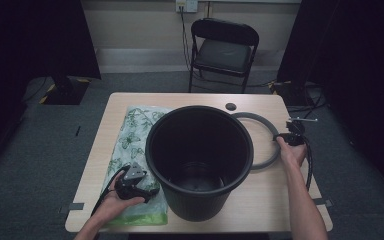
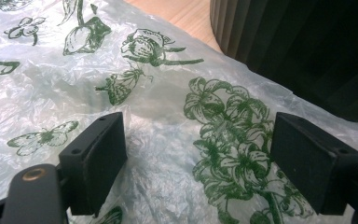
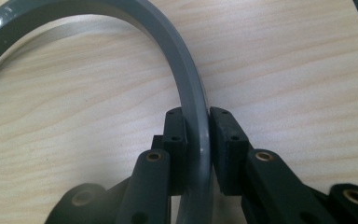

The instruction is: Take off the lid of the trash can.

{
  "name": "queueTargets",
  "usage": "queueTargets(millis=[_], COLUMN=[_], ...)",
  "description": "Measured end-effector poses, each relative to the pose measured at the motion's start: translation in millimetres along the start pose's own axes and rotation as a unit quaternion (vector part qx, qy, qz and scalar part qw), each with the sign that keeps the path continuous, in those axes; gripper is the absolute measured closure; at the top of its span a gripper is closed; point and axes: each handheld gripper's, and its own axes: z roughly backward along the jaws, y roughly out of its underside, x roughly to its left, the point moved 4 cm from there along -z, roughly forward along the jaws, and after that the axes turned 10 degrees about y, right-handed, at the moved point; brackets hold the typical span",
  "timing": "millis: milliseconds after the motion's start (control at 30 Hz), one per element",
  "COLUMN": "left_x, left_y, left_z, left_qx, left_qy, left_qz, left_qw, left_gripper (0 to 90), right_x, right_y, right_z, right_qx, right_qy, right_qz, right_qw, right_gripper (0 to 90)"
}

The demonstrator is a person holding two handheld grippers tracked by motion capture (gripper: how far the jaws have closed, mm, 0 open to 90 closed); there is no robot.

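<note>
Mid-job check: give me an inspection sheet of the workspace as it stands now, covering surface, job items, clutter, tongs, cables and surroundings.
Surface: light wooden table, bare at the right front.
Job's things: large black ribbed plastic bin upright at centre; grey plastic ring flat on the table to the bin's right; clear plastic bag with green flower print flat to its left.
Clutter: small dark round disc near the far edge.
Tongs: right tongs straddle the ring's rim, pads at both sides of it; left tongs open over the bag.
Cables: one trails from each gripper; more on the floor at right.
Surroundings: black folding chair, grey carpet, dark curtains.
</note>
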Motion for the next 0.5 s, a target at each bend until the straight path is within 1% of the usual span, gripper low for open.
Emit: queueTargets(millis=[33, 100, 133, 200, 233, 300, 367, 433, 500], left_x=[0.0, -0.1, -0.2, -0.4, -0.2, -0.2, -0.8, -1.2, -1.6], left_y=[0.0, 0.0, 0.0, -0.1, -0.1, -0.1, 0.1, 0.2, 0.4], left_z=[0.0, 0.0, -0.1, -0.2, 0.0, -0.1, -0.1, -0.1, 0.2], left_qx=[0.0, -0.001, -0.001, -0.001, 0.0, 0.0, 0.002, 0.003, 0.006], left_qy=[-0.001, 0.001, 0.002, 0.002, 0.003, 0.002, 0.0, 0.001, 0.0], left_qz=[-0.001, 0.001, 0.002, 0.003, 0.002, 0.002, 0.0, 0.0, -0.002], left_qw=[1.0, 1.0, 1.0, 1.0, 1.0, 1.0, 1.0, 1.0, 1.0], left_gripper=[17.6, 17.5, 17.2, 16.6, 16.3, 16.3, 16.3, 16.2, 15.9], right_x=[-0.3, -0.3, -0.6, -0.4, 0.3, 1.2, 1.8, 5.3, 10.1], right_y=[1.0, 2.8, 3.2, 3.7, 3.0, 3.2, 4.8, 11.1, 23.0], right_z=[-0.8, -1.0, -1.8, -1.5, 2.9, 5.7, 13.9, 23.1, 33.2], right_qx=[0.0, -0.004, -0.004, -0.005, -0.02, -0.023, -0.039, -0.048, -0.055], right_qy=[-0.005, 0.002, 0.003, -0.01, -0.011, -0.013, -0.013, -0.026, -0.029], right_qz=[0.003, 0.01, 0.015, 0.01, 0.01, 0.013, 0.022, 0.037, 0.07], right_qw=[1.0, 0.9999, 0.9999, 0.9999, 0.9997, 0.9996, 0.9989, 0.9978, 0.9956], right_gripper=[75.8, 75.4, 73.3, 63.1, 55.6, 54.5, 53.2, 51.9, 50.5])
